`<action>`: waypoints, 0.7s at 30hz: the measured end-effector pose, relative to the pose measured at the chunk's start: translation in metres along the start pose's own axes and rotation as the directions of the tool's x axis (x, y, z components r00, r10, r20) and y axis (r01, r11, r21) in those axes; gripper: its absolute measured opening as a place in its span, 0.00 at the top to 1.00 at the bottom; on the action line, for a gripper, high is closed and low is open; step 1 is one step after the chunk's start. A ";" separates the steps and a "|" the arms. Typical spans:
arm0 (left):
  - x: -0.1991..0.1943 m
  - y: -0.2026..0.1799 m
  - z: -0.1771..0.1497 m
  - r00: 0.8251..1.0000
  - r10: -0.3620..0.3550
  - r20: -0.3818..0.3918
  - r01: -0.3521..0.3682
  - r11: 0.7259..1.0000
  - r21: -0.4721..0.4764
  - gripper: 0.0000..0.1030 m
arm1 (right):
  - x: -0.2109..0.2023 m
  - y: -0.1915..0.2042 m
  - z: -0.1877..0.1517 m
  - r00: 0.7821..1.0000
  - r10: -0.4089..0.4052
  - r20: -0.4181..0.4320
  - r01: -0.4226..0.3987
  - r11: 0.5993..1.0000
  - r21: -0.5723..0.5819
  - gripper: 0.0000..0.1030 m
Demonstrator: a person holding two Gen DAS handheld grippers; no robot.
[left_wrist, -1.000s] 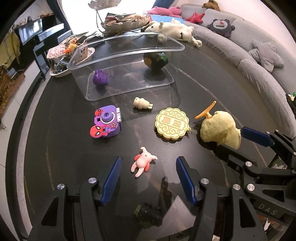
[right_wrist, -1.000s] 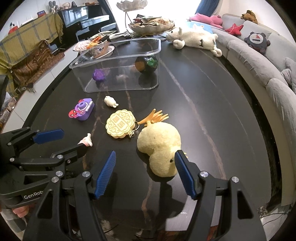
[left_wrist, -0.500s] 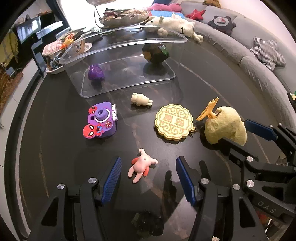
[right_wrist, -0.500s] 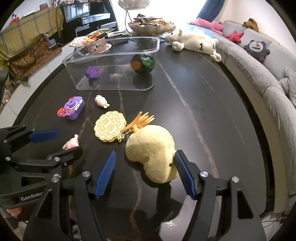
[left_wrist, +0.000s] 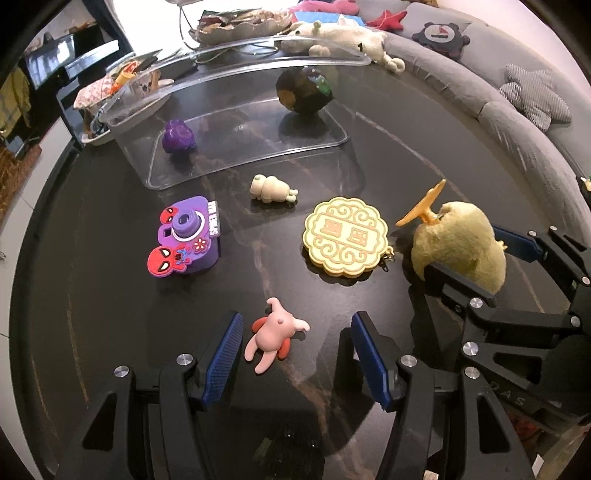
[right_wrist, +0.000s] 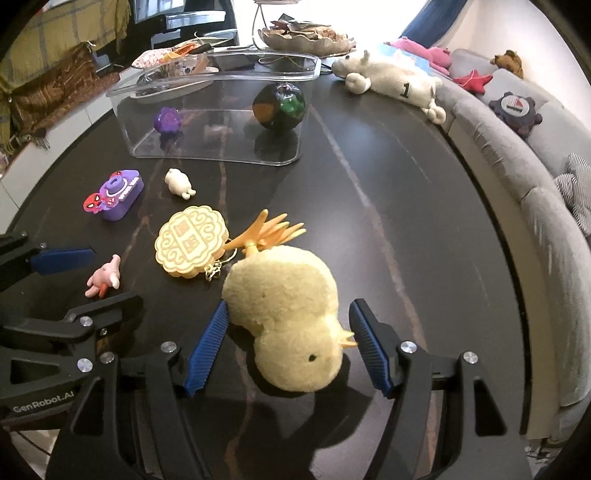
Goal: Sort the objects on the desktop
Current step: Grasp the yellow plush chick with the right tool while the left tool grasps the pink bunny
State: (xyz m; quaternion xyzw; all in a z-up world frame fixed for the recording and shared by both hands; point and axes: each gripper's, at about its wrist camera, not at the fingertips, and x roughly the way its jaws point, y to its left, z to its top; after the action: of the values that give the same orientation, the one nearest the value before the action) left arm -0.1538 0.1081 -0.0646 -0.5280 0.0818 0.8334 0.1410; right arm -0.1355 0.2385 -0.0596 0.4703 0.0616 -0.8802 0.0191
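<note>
A small pink rabbit figure (left_wrist: 274,334) lies on the dark table between the blue pads of my open left gripper (left_wrist: 295,350), nearer the left pad and touching neither. A yellow plush chick (right_wrist: 288,317) lies on its side between the pads of my open right gripper (right_wrist: 286,347). Ahead lie a golden mooncake charm (left_wrist: 346,236), a purple toy camera (left_wrist: 186,236) and a cream figurine (left_wrist: 271,189). Farther back, the clear plastic bin (left_wrist: 236,110) holds a purple toy (left_wrist: 178,136) and a dark faceted ball (left_wrist: 303,90).
A white plush animal (right_wrist: 395,83) lies at the table's far edge. Dishes of clutter (left_wrist: 122,88) and a shell-shaped bowl (right_wrist: 306,35) stand behind the bin. A grey sofa (right_wrist: 524,155) with cushions curves along the table's right side.
Both grippers have moved forward and lower. The pink rabbit now lies between the left pads and the chick's head between the right pads. Both stay open.
</note>
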 end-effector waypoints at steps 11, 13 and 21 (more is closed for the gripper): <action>0.005 0.006 -0.005 1.000 0.007 -0.002 -0.007 1.000 0.007 0.50 | 0.007 -0.003 -0.003 0.998 0.053 -0.021 -0.052 0.998 0.041 0.46; 0.003 0.006 -0.006 1.000 0.006 0.011 -0.006 1.000 0.017 0.60 | 0.007 -0.004 -0.003 0.997 0.067 -0.023 -0.066 0.996 0.056 0.51; 0.000 0.008 -0.005 0.999 -0.033 -0.005 0.033 0.999 0.019 0.71 | -0.001 -0.005 -0.004 0.999 0.049 -0.008 -0.049 0.995 0.084 0.53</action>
State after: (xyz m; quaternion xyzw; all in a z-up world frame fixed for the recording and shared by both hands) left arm -0.1523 0.0988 -0.0670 -0.5297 0.0814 0.8290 0.1595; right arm -0.1319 0.2445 -0.0606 0.4766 0.0133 -0.8788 0.0207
